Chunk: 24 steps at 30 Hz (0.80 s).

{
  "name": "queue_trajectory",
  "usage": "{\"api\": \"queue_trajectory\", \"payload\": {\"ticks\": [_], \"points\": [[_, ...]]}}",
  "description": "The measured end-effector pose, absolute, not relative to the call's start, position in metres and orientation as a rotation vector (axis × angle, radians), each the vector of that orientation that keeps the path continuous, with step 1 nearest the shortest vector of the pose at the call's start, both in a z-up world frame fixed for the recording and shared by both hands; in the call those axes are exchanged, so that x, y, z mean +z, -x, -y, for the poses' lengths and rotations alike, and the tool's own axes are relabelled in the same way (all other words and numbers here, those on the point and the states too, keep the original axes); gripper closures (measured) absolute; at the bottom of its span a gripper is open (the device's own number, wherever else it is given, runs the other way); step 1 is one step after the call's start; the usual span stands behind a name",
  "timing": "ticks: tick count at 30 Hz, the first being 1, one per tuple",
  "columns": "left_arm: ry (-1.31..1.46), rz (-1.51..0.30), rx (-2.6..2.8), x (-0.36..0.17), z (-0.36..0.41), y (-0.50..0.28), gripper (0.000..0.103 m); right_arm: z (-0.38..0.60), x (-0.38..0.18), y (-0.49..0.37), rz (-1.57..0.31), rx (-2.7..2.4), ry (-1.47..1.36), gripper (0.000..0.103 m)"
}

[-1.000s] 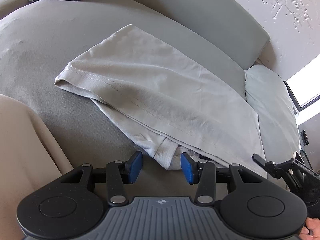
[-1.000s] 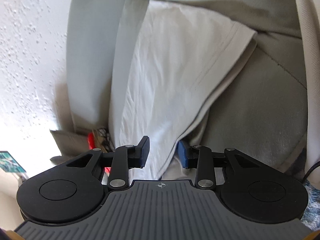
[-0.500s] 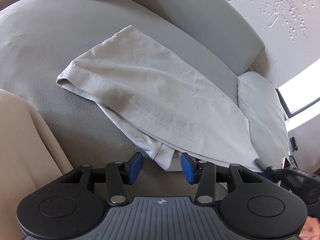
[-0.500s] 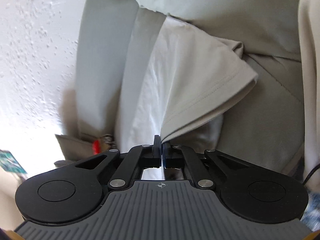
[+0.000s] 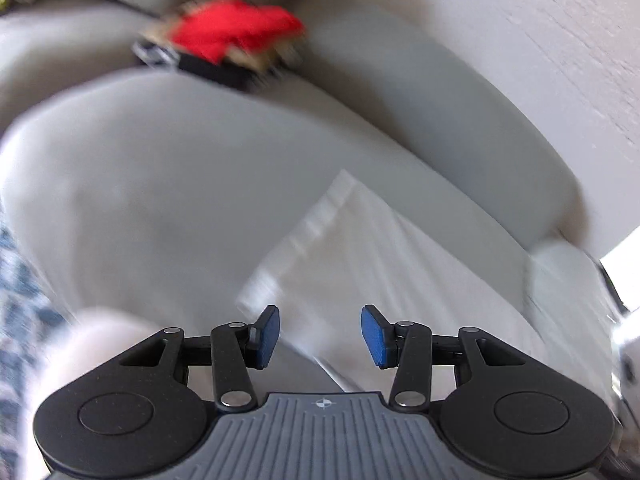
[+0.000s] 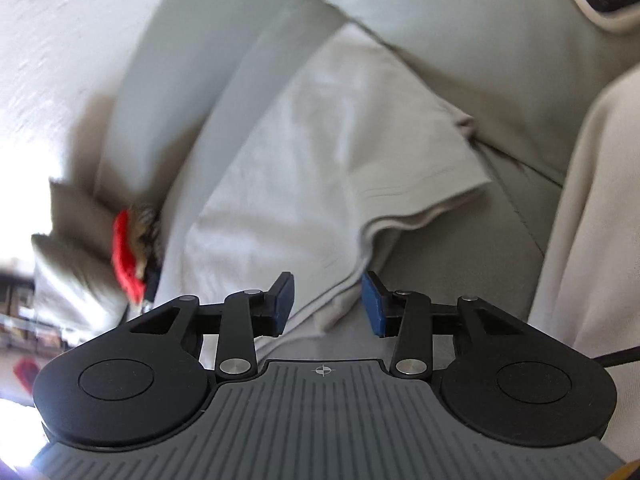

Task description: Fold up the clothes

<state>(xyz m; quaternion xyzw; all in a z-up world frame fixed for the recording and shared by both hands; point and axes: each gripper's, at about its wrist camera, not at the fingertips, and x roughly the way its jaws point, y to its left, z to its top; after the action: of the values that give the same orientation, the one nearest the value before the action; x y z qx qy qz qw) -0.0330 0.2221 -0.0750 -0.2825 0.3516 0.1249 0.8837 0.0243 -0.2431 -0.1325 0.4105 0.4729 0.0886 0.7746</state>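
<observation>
A light grey garment (image 5: 400, 280) lies folded on the grey sofa seat (image 5: 160, 184); the left wrist view is blurred by motion. My left gripper (image 5: 320, 336) hovers above the garment's near left edge, open, with nothing between its blue pads. In the right wrist view the garment (image 6: 320, 160) shows a sleeve folded over on the right. My right gripper (image 6: 326, 304) is just over its near edge. Its jaws are opening, and a fold of cloth lies loose between them, untouched by the pads.
A pile of red and dark clothes (image 5: 236, 36) sits at the back of the seat, also seen at the left as the clothes pile (image 6: 126, 256). The sofa backrest (image 5: 440, 128) and a white wall (image 5: 560, 20) stand behind. Beige fabric (image 6: 592, 200) fills the right side.
The right gripper shut on the garment's edge, lifted it, and has now let go. The left gripper has swung away leftwards, bringing the clothes pile into view.
</observation>
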Motion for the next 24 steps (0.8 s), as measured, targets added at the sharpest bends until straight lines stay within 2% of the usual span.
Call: {"api": "queue_trajectory", "payload": {"ticks": [7,12,18,19,20,24], "points": [[0.692,-0.841,0.238,-0.104,-0.257,0.01,0.061,0.222,-0.122,-0.018,-1.008,0.277,-0.86,0.059],[0.67,-0.872,0.229,-0.101,-0.256,0.012,0.077,0.222,-0.119,-0.015,-0.998,0.273,-0.865,0.058],[0.589,-0.925,0.213,-0.102,-0.25,0.007,0.078,0.215,-0.124,-0.02,-1.01,0.277,-0.874,0.058],[0.574,-0.926,0.208,-0.102,-0.248,0.007,0.085,0.215,-0.124,-0.02,-1.009,0.278,-0.87,0.058],[0.558,-0.926,0.203,-0.102,-0.247,0.006,0.1,0.214,-0.123,-0.02,-1.007,0.278,-0.865,0.058],[0.561,-0.858,0.147,-0.082,-0.238,0.015,0.101,0.217,-0.121,-0.019,-0.982,0.259,-0.855,0.058]]}}
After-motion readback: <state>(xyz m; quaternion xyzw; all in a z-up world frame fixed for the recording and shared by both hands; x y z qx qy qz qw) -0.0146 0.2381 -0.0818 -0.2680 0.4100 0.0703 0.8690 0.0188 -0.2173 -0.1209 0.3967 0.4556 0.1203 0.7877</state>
